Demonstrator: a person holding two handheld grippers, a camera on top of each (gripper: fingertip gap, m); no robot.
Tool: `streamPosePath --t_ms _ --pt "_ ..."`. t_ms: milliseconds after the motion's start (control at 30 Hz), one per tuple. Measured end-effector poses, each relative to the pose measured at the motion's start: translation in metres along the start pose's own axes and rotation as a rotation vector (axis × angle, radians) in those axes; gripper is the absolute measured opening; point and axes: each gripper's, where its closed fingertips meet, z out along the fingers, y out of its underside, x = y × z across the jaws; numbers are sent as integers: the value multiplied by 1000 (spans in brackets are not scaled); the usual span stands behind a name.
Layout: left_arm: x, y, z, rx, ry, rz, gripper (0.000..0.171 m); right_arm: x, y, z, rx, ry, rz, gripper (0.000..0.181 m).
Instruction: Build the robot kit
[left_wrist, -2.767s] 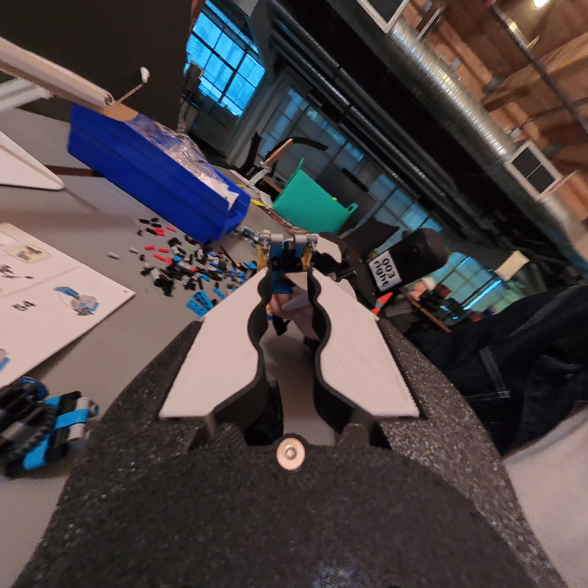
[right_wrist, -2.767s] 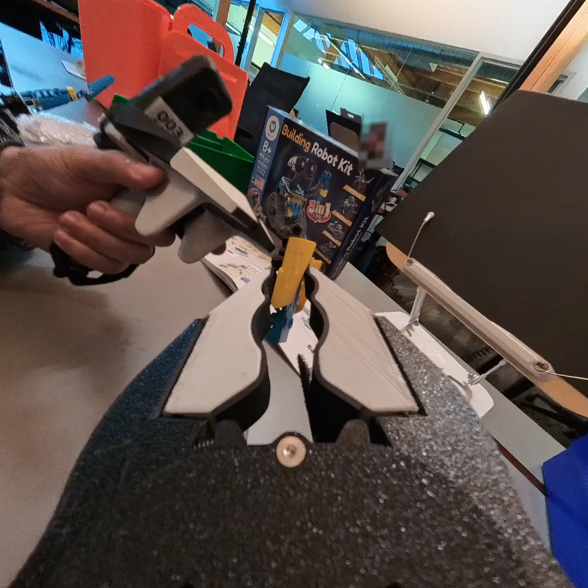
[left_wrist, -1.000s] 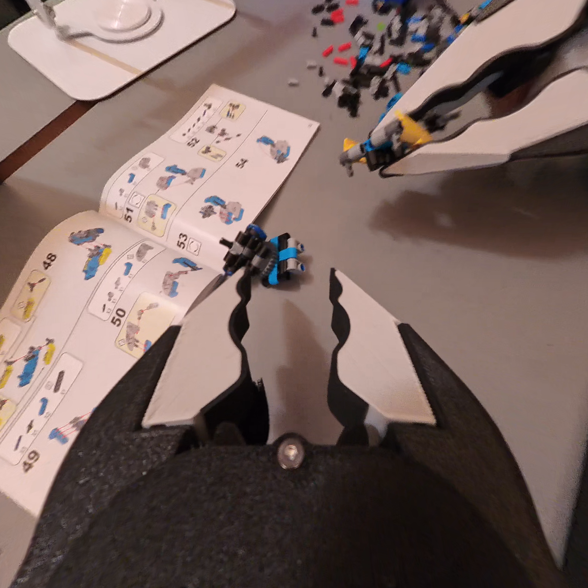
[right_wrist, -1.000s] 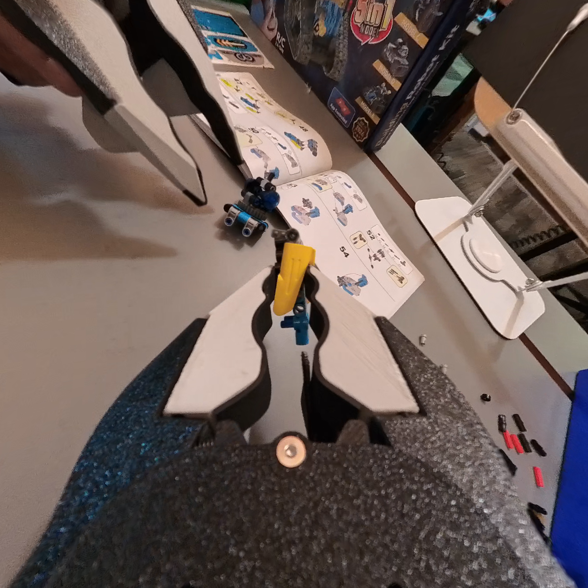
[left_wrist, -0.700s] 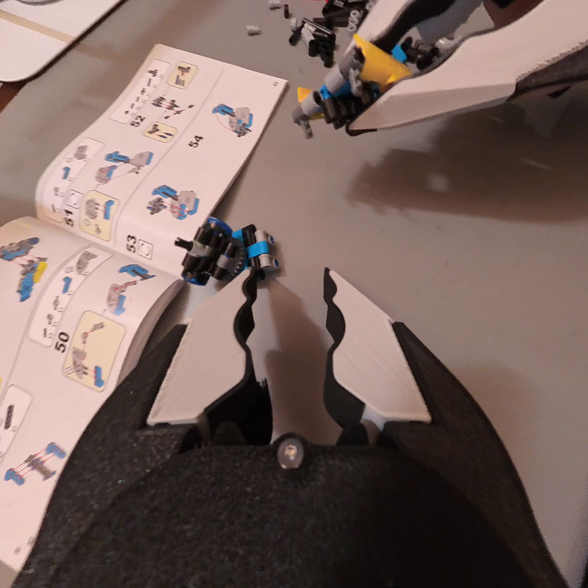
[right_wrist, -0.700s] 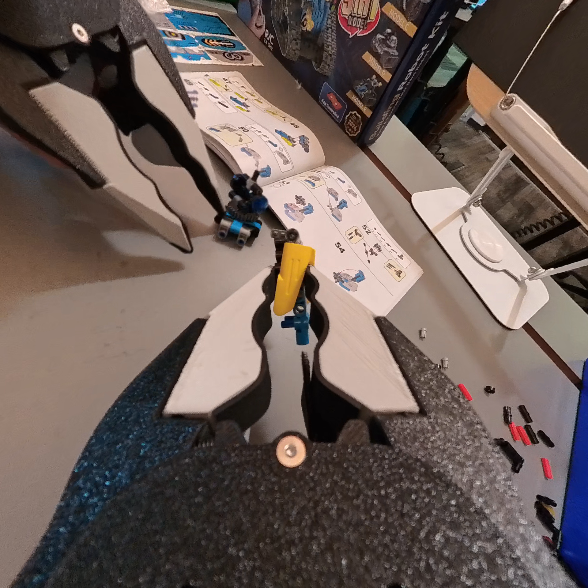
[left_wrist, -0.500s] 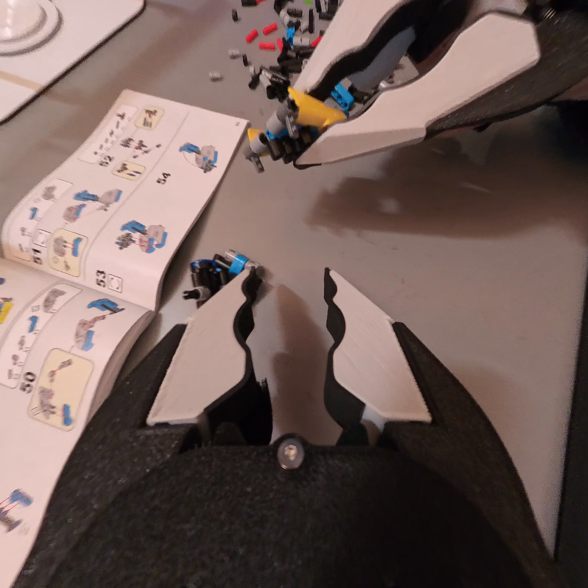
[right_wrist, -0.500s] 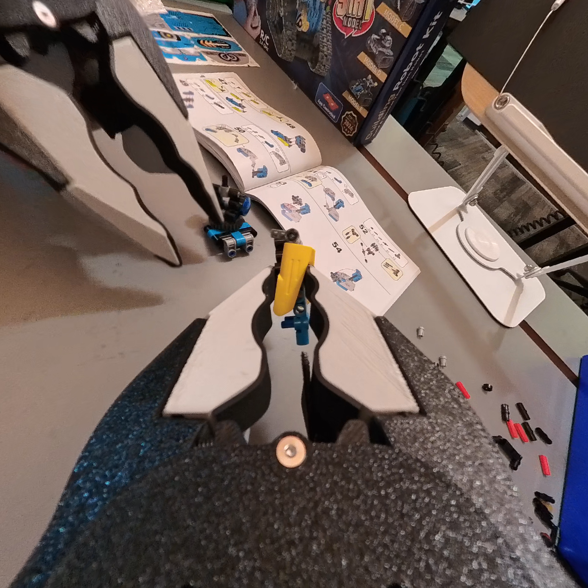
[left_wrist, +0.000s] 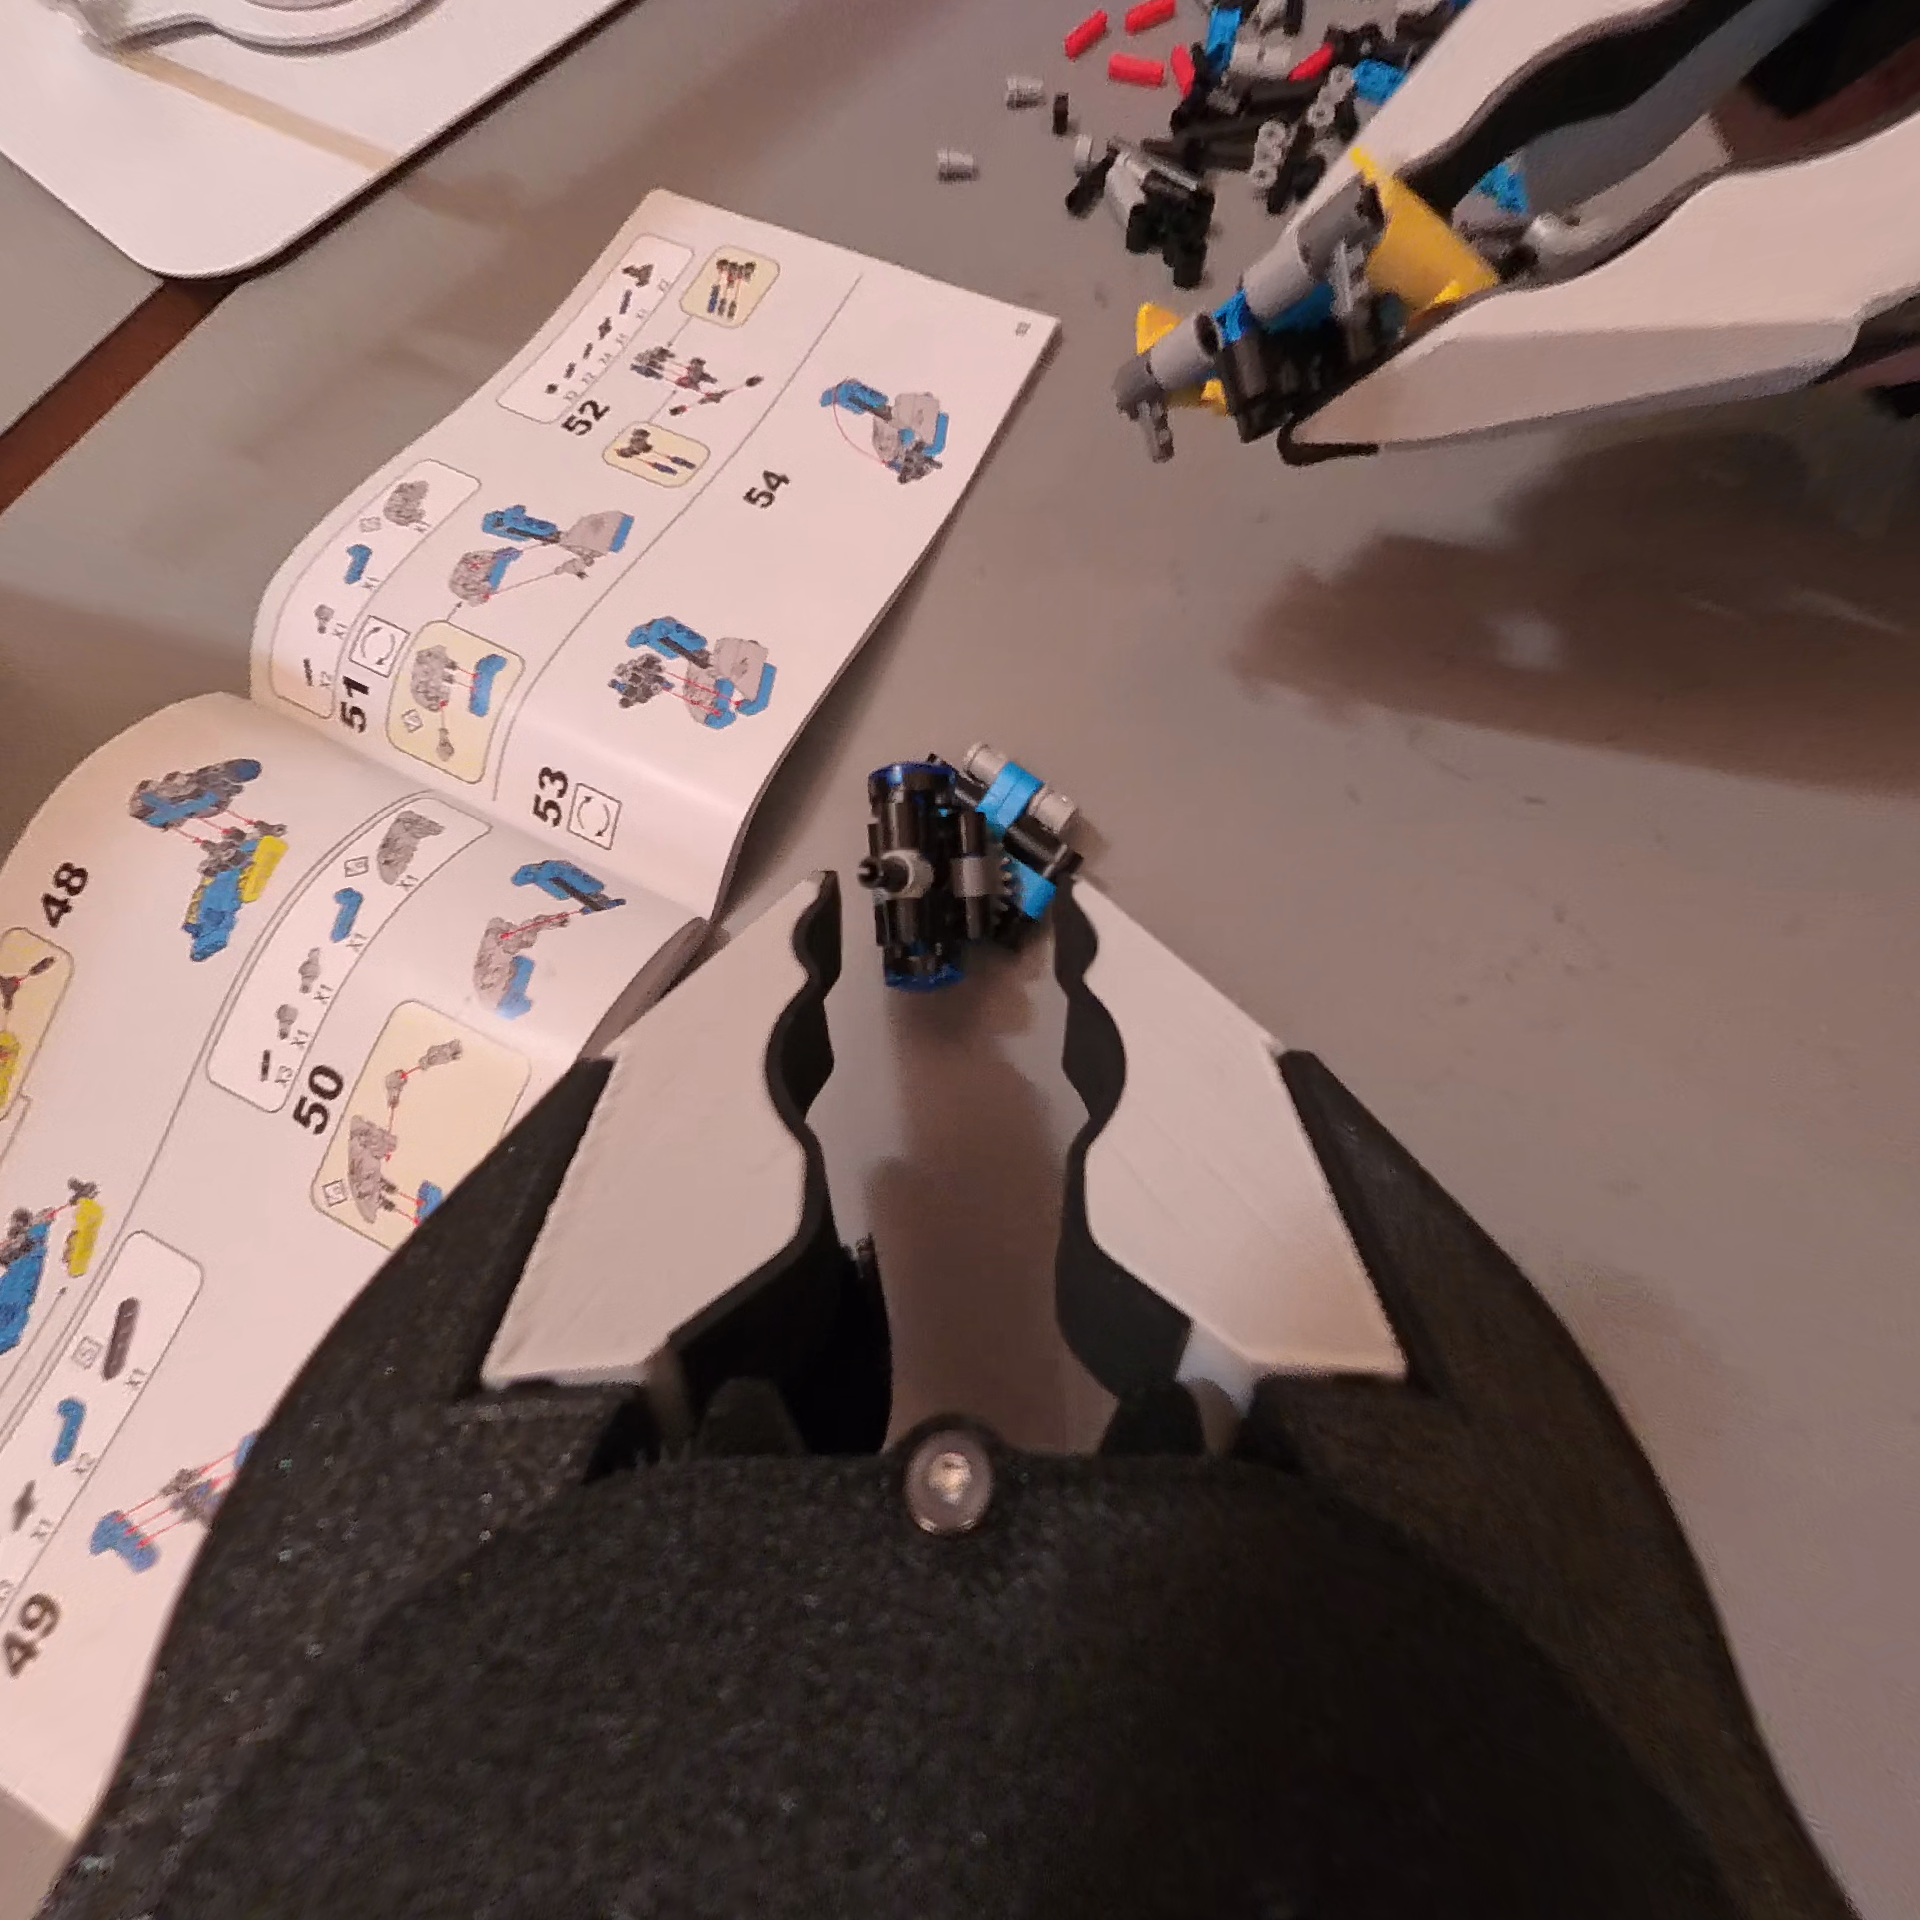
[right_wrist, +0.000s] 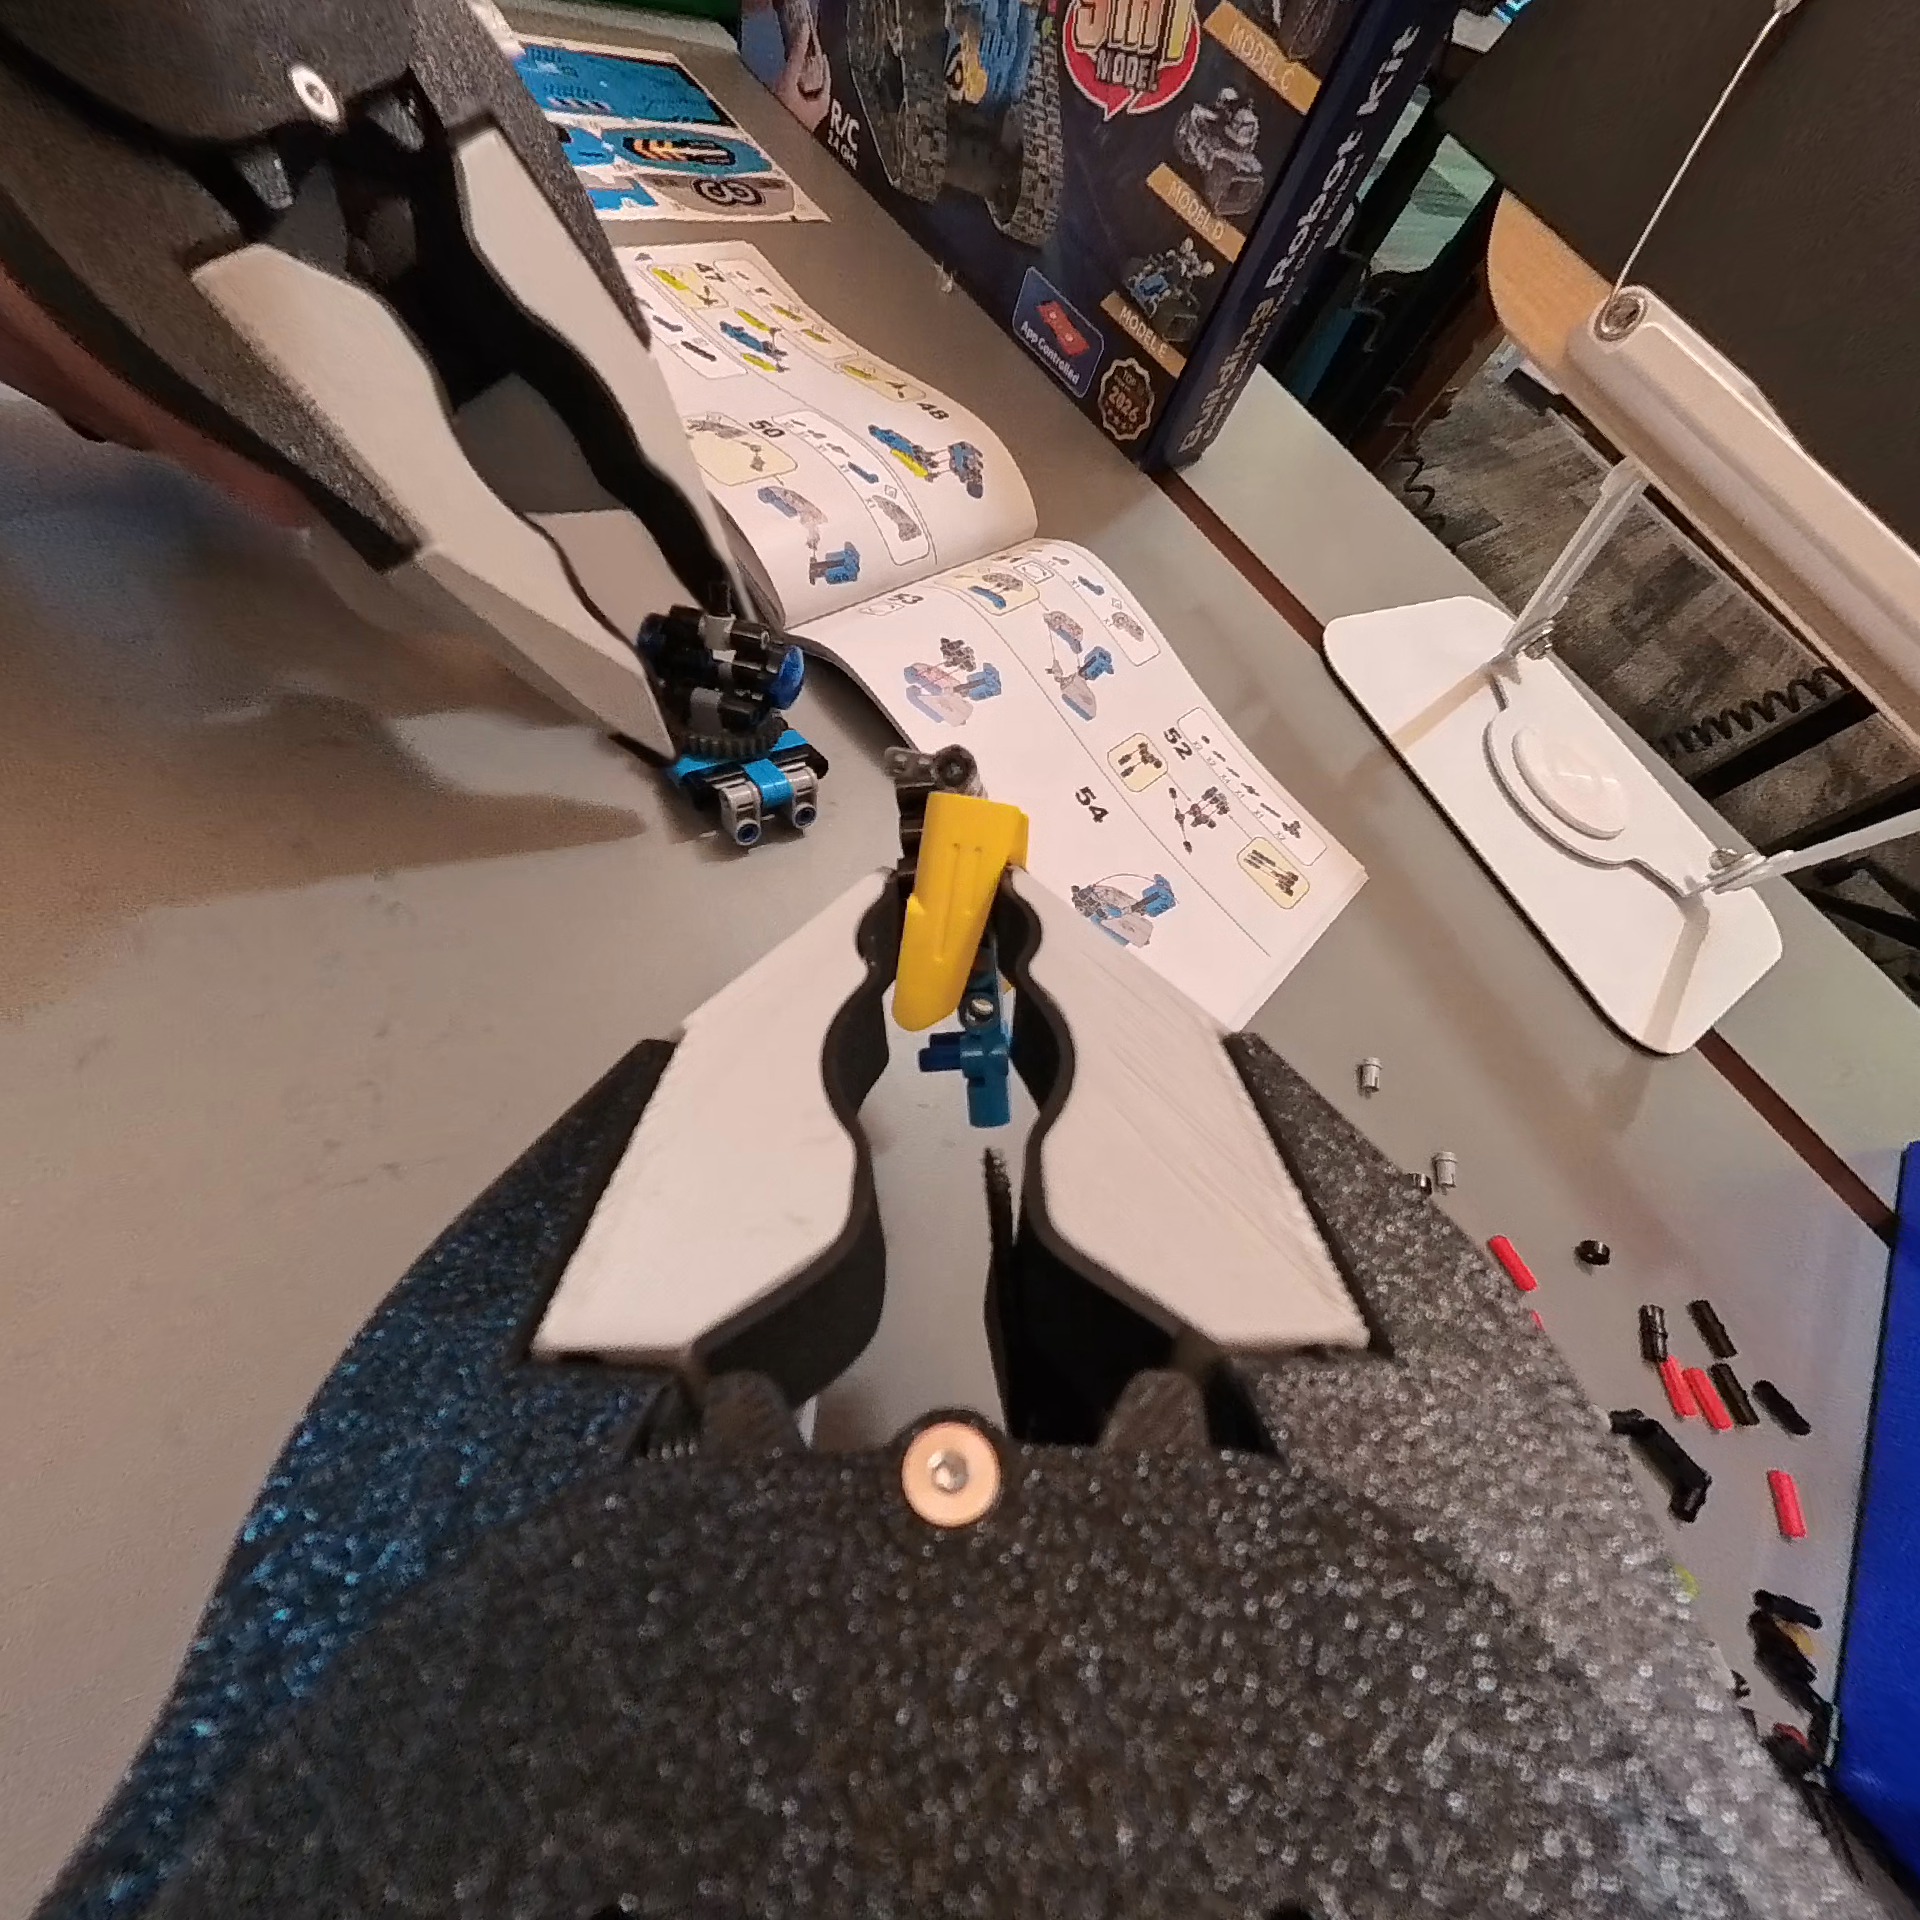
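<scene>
My left gripper (left_wrist: 948, 902) is open and low over the grey table (left_wrist: 1455, 935). Its fingertips stand on either side of a small black and blue wheeled assembly (left_wrist: 956, 862) that rests on the table; the right tip is close against its blue end. The right wrist view shows the same assembly (right_wrist: 738, 717) at the left gripper's (right_wrist: 691, 665) tips. My right gripper (right_wrist: 951, 883) is shut on a yellow, grey and blue assembly (right_wrist: 956, 904), held above the table. It also shows in the left wrist view (left_wrist: 1320, 301) at the upper right, with its assembly (left_wrist: 1288, 312).
An open instruction booklet (left_wrist: 623, 571) lies just left of the small assembly. Loose red, black and blue parts (left_wrist: 1195, 104) are scattered beyond. A white lamp base (right_wrist: 1538, 790), a kit box (right_wrist: 1091, 156), a sticker sheet (right_wrist: 665, 156) and a blue bin (right_wrist: 1881, 1455) stand around. The left gripper's tips are roughly 10 cm from the right gripper's.
My left gripper opened and came down from the raised assembly to the table. The small wheeled assembly, beside its left finger a moment ago, now sits between its tips. The right gripper kept its grip.
</scene>
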Motion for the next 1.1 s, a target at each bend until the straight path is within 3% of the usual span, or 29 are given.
streamPosePath --t_ms 133,233,433,533,700,867,1100 --pt "2 1 4 -13 0 17 27 0 0 1 -1 -1 0 17" --pt "6 -5 -5 24 72 -89 27 0 0 1 -1 2 -6 17" --pt "11 -61 -54 378 354 -391 26 -5 4 3 -14 -36 14 17" --pt "23 -71 -64 433 460 -420 26 -14 -4 1 27 -100 83 17" --pt "34 -69 -58 403 474 -395 26 -2 -10 -4 78 -103 188 17" --pt "30 -65 -51 377 460 -445 26 -17 -21 -7 116 -155 159 17" --pt "16 -31 -31 178 335 -484 26 -6 -8 -2 43 -60 74 17"
